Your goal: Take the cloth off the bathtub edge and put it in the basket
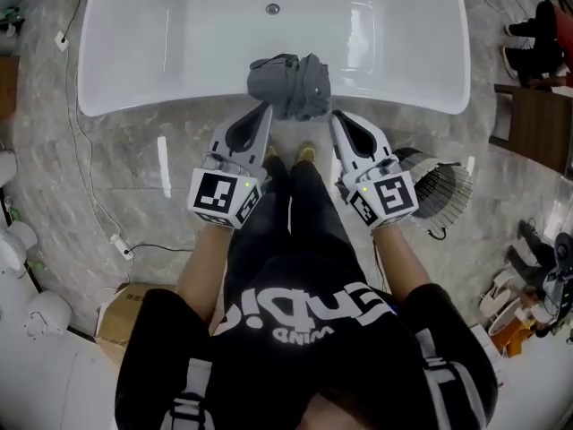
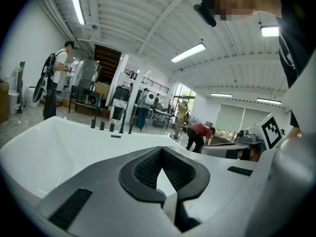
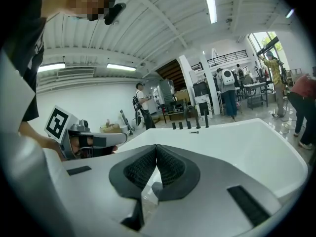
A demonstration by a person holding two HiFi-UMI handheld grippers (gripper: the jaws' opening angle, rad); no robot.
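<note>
Grey cloth (image 1: 289,85) draped over the bathtub's (image 1: 134,52) near edge; our left tool (image 1: 266,107) and right tool (image 1: 337,115), both clenched and empty, flank it; basket (image 1: 448,191) at right.

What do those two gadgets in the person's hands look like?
The left gripper and right gripper match: light grey shells tapering to two jaws lined with black textured pads. Each carries a cube printed with black-and-white square markers. The person wears a black short-sleeved T-shirt with white lettering.

One bathtub (image 1: 134,43), one grey cloth (image 1: 291,86), one wire basket (image 1: 445,189), two claws (image 1: 267,108) (image 1: 336,116)
</note>
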